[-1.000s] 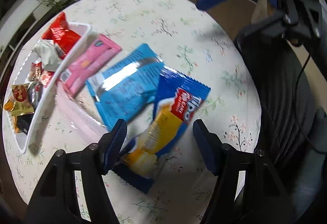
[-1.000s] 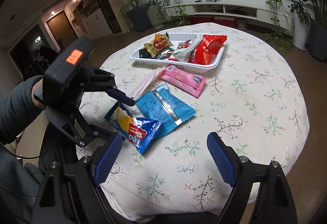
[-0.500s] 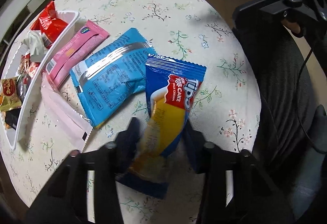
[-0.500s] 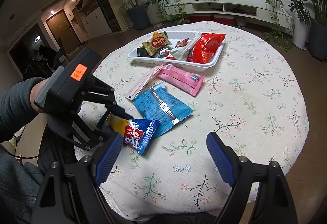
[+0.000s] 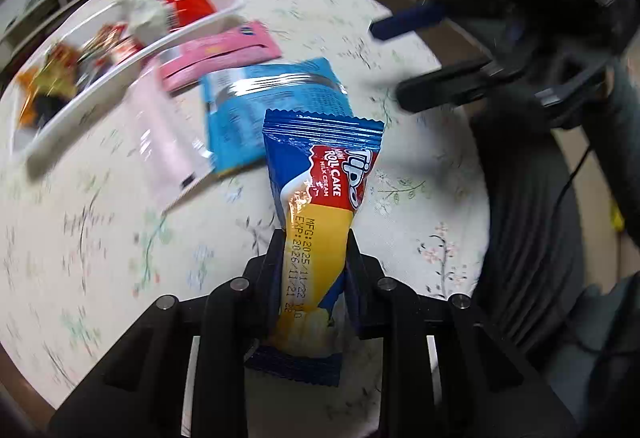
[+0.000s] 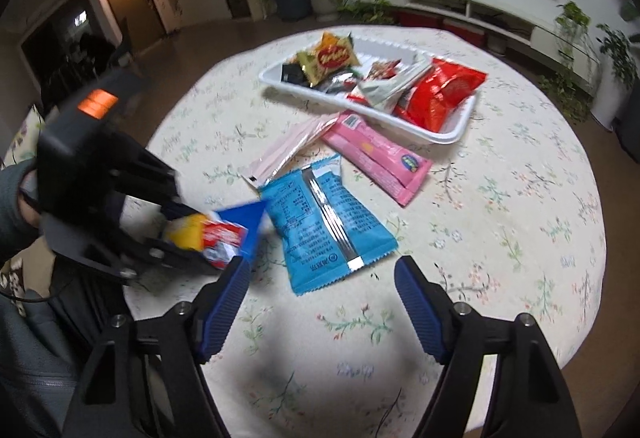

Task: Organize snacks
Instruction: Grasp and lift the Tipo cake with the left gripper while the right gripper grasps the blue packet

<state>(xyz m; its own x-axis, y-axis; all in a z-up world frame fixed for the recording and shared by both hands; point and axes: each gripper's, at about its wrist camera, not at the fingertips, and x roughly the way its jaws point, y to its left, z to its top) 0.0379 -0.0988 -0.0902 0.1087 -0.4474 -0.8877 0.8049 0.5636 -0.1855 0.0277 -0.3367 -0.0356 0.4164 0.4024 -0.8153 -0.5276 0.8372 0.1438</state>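
Right-wrist view, left to right. Far left: a grey sleeve (image 6: 24,318) and the hand behind the left gripper (image 6: 208,238), a black frame with an orange patch on top. Its jaws have just been closing and now pinch the roll cake packet (image 6: 218,234) across its yellow middle; the blue crimped end sticks out to the right, clear of the cloth.

In the left-wrist view the same packet (image 5: 320,206) stands lengthwise between the dark fingers (image 5: 276,258), squeezed narrow at the grip, the red and blue printed end pointing away.

Just right of it, flat on the floral tablecloth (image 6: 520,238): a light blue packet (image 6: 324,222), back seam up. Beyond that, a pale pink sachet (image 6: 288,150) and a brighter pink wrapper (image 6: 380,158), lying side by side at an angle, both near the tray.

Far centre: a white tray (image 6: 460,126) holding mixed snacks, among them a yellow and red packet (image 6: 332,58) at its left end and a red bag (image 6: 444,90) at its right end. The pink wrapper's far end sits against the tray's near wall.

Near edge, centre to right: the right gripper (image 6: 322,286), blue-padded jaws spread, nothing between them; they have just been narrowing. It hangs above bare cloth, near the light blue packet's near end.

Background: potted plants, low shelving, a dark screen on the wall.
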